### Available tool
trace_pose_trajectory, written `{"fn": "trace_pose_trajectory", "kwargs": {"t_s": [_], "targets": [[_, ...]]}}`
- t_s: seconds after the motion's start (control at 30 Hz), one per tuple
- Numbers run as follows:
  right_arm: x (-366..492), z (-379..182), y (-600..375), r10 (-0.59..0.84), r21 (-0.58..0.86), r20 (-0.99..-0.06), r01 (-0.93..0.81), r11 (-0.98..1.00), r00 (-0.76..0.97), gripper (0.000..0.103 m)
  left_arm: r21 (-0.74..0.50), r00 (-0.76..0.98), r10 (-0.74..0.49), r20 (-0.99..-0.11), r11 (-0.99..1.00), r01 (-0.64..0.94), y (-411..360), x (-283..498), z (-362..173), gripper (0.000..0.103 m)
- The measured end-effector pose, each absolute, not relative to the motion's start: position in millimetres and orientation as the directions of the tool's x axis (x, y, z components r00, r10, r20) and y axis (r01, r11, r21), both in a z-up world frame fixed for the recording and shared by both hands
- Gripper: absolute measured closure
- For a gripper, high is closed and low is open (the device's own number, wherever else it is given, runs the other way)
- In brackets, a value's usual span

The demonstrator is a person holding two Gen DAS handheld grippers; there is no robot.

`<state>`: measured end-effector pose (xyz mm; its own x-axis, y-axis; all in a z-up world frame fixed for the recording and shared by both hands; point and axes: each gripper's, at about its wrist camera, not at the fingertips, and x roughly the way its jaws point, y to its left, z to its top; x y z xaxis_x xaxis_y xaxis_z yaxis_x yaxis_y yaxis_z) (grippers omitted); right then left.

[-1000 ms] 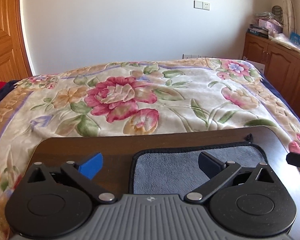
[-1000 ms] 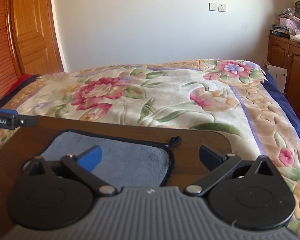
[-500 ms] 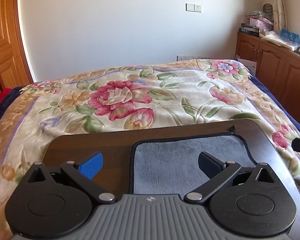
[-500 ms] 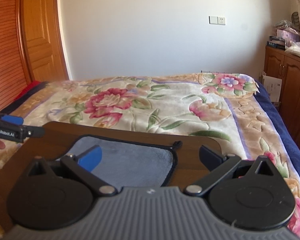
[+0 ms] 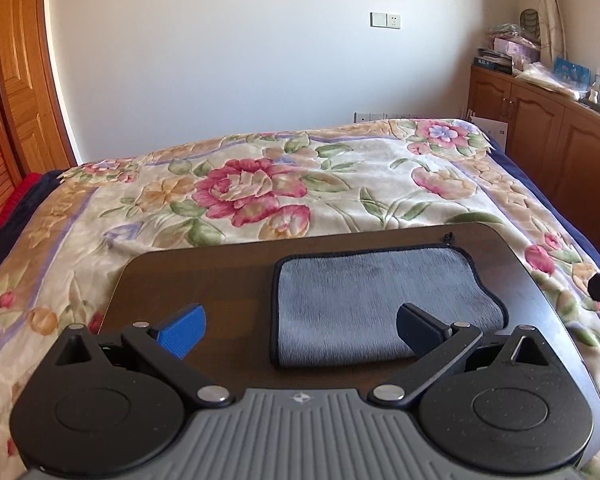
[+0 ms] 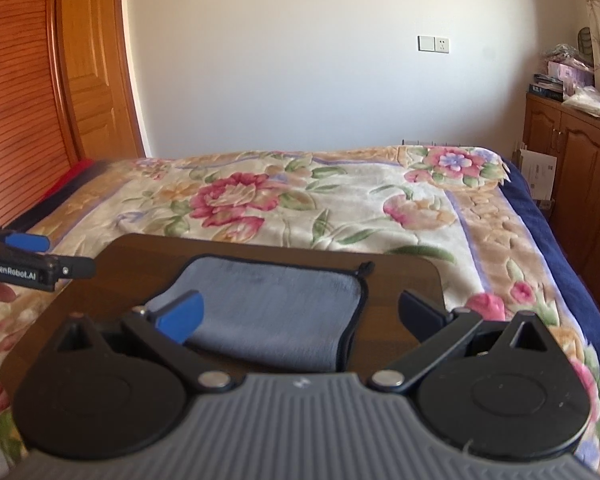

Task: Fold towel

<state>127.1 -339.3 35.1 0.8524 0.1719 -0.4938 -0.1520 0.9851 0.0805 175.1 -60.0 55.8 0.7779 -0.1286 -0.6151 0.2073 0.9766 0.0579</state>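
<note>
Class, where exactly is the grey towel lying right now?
In both wrist views the grey towel lies folded on the dark wooden board, towards its right half, atop the floral bedspread.

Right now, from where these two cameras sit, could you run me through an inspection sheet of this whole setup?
Surface: dark wooden board lying on a floral blanket that covers the bed.
Job's things: grey towel with dark edging, lying folded on the board, a small loop at its far corner.
Clutter: nothing seen on the board besides the towel.
Tongs: left tongs open, above the towel's near edge, holding nothing; right tongs open, also empty.
Cables: nothing seen.
Surroundings: white wall with a switch plate, wooden door, wooden cabinets piled with household items.
</note>
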Motion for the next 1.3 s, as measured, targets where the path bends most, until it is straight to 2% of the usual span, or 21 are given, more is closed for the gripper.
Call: {"fn": "trace_pose_trajectory", "kwargs": {"t_s": [0.5,0.83,1.3], "targets": [[81,25,-328,0.167,0.112,-0.522,-0.127,0.986,0.837,0.000,0.078,0.771,-0.124,-0.625,0.972,0.219,-43,121,52,0.000],[61,31,-329,0.144,0.072,-0.514,-0.125,0.990,0.846,0.000,0.068,0.762,-0.121,-0.637,0.975,0.212,-35,100,48,0.000],[37,34,-322,0.142,0.101,-0.489,-0.105,0.989,0.861,0.000,0.070,0.759,-0.119,-0.640,0.975,0.213,-39,60,42,0.000]]}}
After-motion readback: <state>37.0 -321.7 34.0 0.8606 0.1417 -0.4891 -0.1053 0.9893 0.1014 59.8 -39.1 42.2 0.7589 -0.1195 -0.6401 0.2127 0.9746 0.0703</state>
